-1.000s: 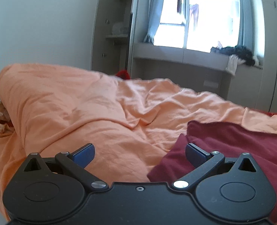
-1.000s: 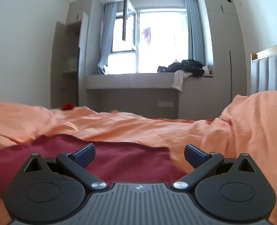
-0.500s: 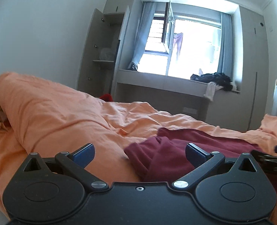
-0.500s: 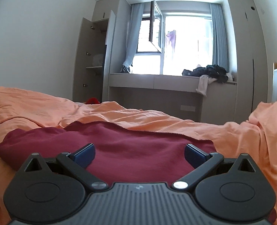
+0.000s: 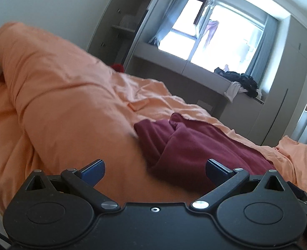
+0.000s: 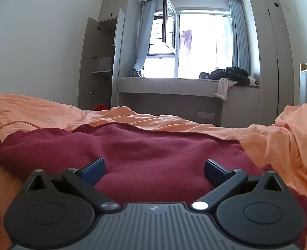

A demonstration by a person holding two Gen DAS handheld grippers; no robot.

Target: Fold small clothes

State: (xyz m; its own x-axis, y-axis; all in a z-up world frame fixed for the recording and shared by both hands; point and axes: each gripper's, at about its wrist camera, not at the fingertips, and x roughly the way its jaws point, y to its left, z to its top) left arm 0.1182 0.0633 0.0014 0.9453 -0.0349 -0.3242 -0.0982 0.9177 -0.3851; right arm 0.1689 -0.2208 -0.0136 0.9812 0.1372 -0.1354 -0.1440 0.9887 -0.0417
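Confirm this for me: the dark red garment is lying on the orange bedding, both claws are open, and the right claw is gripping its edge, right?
Not quite. The right claw grips nothing: in the right wrist view it hangs open over the dark red garment, fingers wide apart. The rest holds: the garment lies on the orange bedding, and the left claw is open too.
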